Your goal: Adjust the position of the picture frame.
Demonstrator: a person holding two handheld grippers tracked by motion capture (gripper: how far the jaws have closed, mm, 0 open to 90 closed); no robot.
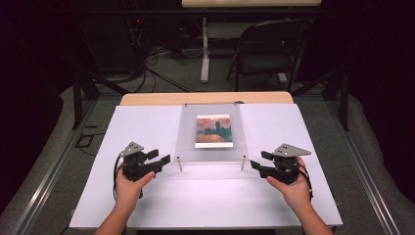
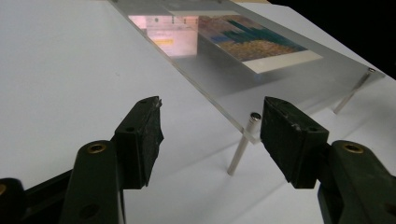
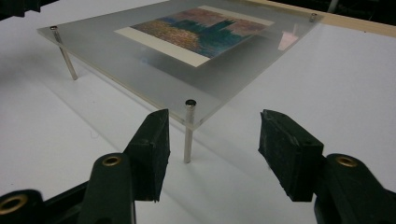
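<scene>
The left gripper [image 1: 163,160] and right gripper [image 1: 255,165] are held released, just beside the near corner posts of the clear panel [image 1: 211,147] — raised on the worktop [image 1: 147,205]. A level lift is judged best achieved by gripping both edges evenly, so the print [image 1: 214,130] — lying mid-panel — is kept from sliding.

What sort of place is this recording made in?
Probably a lab or studio set up for recording: a white table with dark surroundings, cables on the floor, a folding chair behind, and a gripper in each hand.
</scene>
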